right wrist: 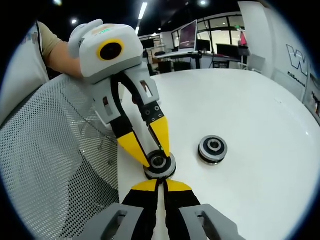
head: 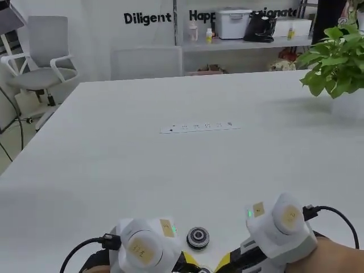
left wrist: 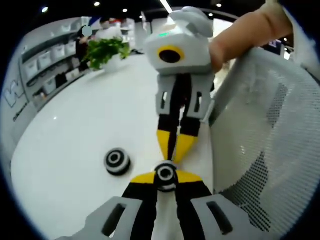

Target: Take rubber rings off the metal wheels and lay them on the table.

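Yellow-tipped left gripper (left wrist: 166,179) clamps a metal wheel (left wrist: 165,173) steady — right gripper (right wrist: 161,186), jaws near-shut, pinches its rubber ring (right wrist: 172,165) to peel.

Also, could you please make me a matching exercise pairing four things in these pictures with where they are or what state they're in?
1 plant
2 chair
3 loose wheel
4 left gripper

A shut on a second wheel
B lying free on the table
C standing at the table's far right
D past the table's far left corner

Pairs: 1-C, 2-D, 3-B, 4-A
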Available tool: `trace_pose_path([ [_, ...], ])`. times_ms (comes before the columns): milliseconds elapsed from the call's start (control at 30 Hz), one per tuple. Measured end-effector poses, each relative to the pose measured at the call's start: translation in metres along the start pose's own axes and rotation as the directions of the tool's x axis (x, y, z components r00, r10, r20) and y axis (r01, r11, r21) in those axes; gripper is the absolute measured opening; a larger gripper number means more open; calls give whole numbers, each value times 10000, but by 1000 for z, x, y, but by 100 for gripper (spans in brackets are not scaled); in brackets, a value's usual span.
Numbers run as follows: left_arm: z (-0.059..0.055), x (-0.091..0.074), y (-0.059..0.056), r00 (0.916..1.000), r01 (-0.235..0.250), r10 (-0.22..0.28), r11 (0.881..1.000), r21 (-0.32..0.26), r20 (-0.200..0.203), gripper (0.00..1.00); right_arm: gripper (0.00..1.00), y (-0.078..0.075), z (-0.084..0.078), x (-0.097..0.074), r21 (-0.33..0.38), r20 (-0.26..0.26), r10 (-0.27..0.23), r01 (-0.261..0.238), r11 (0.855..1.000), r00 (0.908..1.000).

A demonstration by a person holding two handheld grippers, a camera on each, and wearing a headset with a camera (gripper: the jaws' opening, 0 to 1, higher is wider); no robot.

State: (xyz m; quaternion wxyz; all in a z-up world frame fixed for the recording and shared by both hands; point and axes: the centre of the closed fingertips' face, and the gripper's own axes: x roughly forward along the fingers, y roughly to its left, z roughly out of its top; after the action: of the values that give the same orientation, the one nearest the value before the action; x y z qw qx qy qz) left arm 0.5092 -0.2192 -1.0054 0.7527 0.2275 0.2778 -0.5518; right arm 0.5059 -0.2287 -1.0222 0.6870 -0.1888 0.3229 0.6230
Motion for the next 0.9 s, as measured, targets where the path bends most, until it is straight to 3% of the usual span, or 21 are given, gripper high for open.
trace_pose_path([
  [33,0,0,0,10000,-2,2,10000,2,8,13,1,3,1,0,559,142,142,-150,9983,9998],
  [233,0,0,0,10000,9,-9,10000,-4,21,13,0,3,2,0,606,145,175,-184,9980,9997],
  [367,0,0,1,10000,18,-18,10000,-9,27,13,0,1,1,-2,1260,236,210,-239,9917,9995],
  [567,-1,-1,1,10000,-15,15,10000,-89,12,13,0,-6,3,-7,2396,549,39,-169,9707,9985],
  [767,0,0,1,9999,-100,100,9999,-87,-19,13,0,-7,2,-7,2673,567,-24,-128,9635,9984],
  [900,1,0,1,9997,-206,206,9998,-13,-87,13,0,-10,4,-9,3283,789,-89,-175,9444,9968],
])
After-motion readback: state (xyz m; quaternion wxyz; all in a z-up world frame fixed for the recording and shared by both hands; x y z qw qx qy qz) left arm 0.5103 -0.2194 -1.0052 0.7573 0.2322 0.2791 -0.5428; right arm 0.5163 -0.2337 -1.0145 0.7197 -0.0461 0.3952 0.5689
